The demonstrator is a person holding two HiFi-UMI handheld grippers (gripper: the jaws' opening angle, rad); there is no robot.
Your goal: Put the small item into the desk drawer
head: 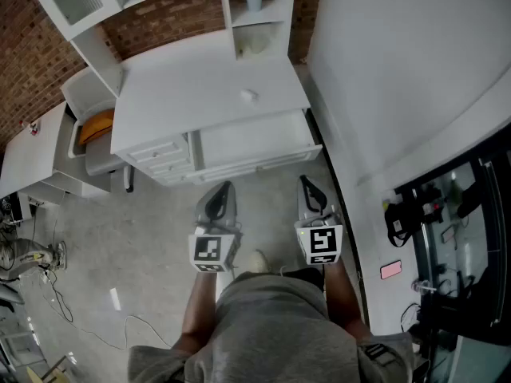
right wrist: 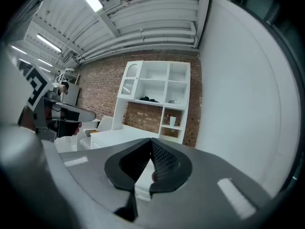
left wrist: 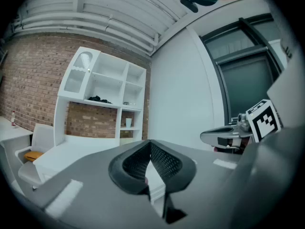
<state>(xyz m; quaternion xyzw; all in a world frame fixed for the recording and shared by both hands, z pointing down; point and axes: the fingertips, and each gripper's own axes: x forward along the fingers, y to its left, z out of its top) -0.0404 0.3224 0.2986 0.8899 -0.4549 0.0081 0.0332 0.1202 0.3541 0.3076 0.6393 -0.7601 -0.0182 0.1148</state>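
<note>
The head view looks steeply down from above the person onto the left gripper (head: 219, 191) and right gripper (head: 308, 185), side by side, with the desk (head: 200, 94) and its open drawer (head: 259, 163) just ahead of their tips. Each gripper view sits close behind its own jaws and faces roughly level along them. Both share the shelf unit (left wrist: 107, 80) and brick wall (left wrist: 28, 80) beyond the tips, and each catches the other gripper at its inner side.

Left tongs (left wrist: 150, 144) closed, empty; white desk (left wrist: 71, 150) ahead; right tongs (left wrist: 212, 137) alongside.
</note>
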